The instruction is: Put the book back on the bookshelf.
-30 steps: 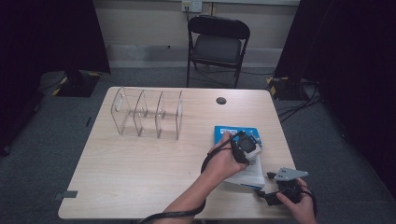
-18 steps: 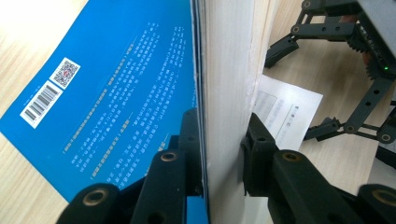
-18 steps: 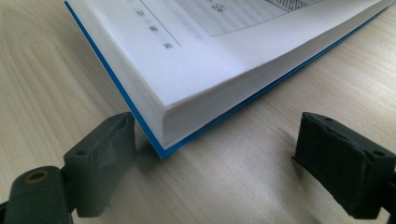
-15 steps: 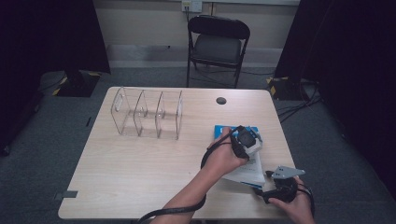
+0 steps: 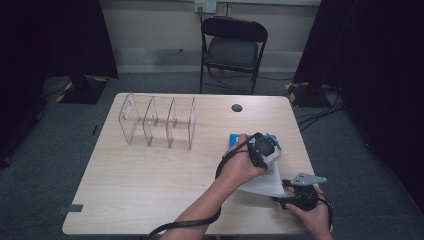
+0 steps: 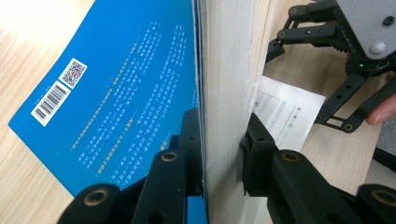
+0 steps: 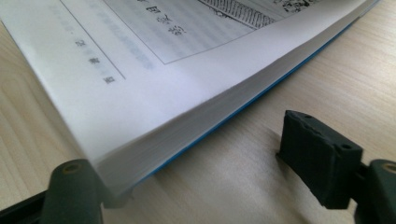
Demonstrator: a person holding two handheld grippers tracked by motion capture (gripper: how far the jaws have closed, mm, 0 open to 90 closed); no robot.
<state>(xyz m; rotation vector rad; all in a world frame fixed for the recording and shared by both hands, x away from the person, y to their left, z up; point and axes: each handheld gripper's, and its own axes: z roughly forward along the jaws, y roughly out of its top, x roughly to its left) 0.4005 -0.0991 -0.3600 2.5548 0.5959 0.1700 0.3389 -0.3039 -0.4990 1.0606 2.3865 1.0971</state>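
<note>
A book with a blue cover point(image 6: 121, 84) stands open near the table's right front; the thick block of its pages is up on edge, with my left gripper point(image 6: 222, 140) shut on that block and the cover. From above, my left gripper point(image 5: 262, 147) sits over the book point(image 5: 233, 138), and white pages point(image 5: 265, 182) fan down toward the table's front. My right gripper point(image 7: 196, 177) is open at the corner of those pages point(image 7: 187, 70). Its jaws have just been closing: the corner rests by one finger point(image 7: 74, 186), the other stands apart. It also appears farther off as the right gripper point(image 6: 296, 84).
A clear acrylic divider rack point(image 5: 157, 121) stands at the table's back left. A small black disc point(image 5: 236, 107) lies near the back edge, and a black folding chair point(image 5: 232, 47) stands behind the table point(image 5: 150, 190). The right front edge is close to my right hand.
Less of the blue cover shows from above, as the left hand has tipped slightly over the book. The right gripper has edged in toward the white pages.
</note>
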